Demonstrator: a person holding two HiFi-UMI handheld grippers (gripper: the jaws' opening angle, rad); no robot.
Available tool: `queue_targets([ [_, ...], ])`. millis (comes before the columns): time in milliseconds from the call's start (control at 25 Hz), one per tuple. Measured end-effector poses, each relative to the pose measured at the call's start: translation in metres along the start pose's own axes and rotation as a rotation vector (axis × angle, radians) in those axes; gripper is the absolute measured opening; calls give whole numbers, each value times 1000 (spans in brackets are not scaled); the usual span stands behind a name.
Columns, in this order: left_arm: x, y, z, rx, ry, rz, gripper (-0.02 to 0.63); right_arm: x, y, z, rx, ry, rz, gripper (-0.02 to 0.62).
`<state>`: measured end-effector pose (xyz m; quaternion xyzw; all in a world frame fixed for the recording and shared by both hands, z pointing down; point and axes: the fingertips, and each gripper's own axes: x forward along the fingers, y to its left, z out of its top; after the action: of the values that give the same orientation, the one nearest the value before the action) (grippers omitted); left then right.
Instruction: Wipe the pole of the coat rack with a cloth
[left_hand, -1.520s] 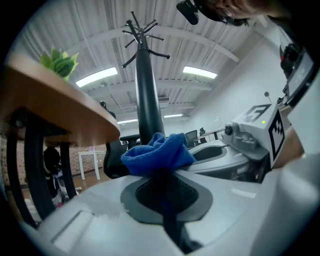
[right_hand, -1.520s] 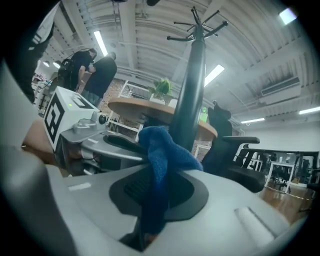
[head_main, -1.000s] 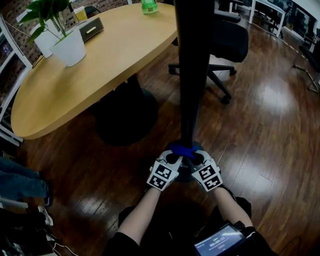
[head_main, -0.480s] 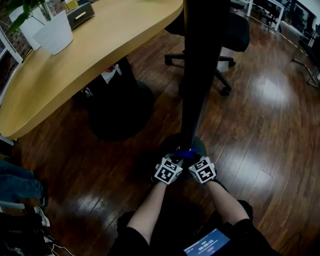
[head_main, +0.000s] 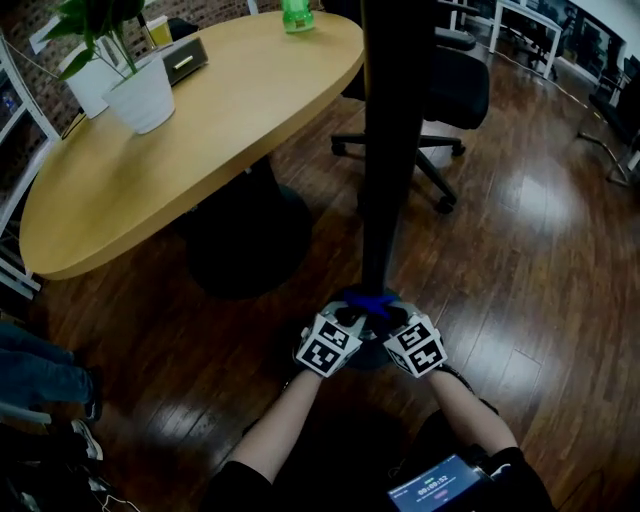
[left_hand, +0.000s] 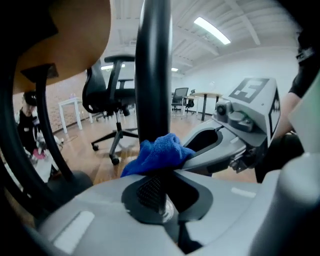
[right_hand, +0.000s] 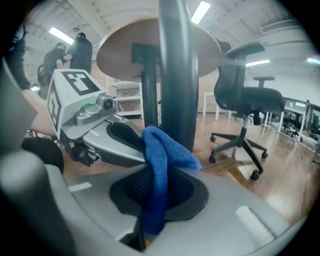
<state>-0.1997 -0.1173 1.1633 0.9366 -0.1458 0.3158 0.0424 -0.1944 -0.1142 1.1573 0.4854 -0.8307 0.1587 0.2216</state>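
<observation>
The coat rack's black pole (head_main: 386, 150) rises through the middle of the head view, and its round base (head_main: 366, 352) shows on the floor beneath my hands. A blue cloth (head_main: 371, 300) is wrapped round the pole low down, just above the base. My left gripper (head_main: 343, 322) is shut on one end of the cloth and my right gripper (head_main: 398, 324) on the other end. In the left gripper view the cloth (left_hand: 158, 153) bunches against the pole (left_hand: 154, 70). In the right gripper view the cloth (right_hand: 159, 165) hangs down between the jaws beside the pole (right_hand: 178, 75).
A large oval wooden table (head_main: 190, 120) on a dark pedestal stands at the left, with a potted plant (head_main: 135, 85) on it. A black swivel chair (head_main: 440, 100) is behind the pole. Dark wooden floor (head_main: 540, 260) lies to the right.
Both grippers stay shut on the cloth low on the pole. They seem to have dipped toward the base and come back up a little, while the head view swung.
</observation>
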Motion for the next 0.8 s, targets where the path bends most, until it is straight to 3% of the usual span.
queue_targets([
  [200, -111, -5, 136, 186, -191, 67, 2, -84, 19, 137, -73, -169, 30, 51],
  [440, -223, 1, 306, 295, -496, 172, 0, -192, 13, 307, -153, -454, -42, 51],
  [600, -285, -5, 391, 396, -619, 253, 0, -253, 14, 393, -201, -620, -65, 51],
  [800, -338, -13, 468, 468, -740, 280, 0, -310, 14, 468, -168, -797, -25, 50],
])
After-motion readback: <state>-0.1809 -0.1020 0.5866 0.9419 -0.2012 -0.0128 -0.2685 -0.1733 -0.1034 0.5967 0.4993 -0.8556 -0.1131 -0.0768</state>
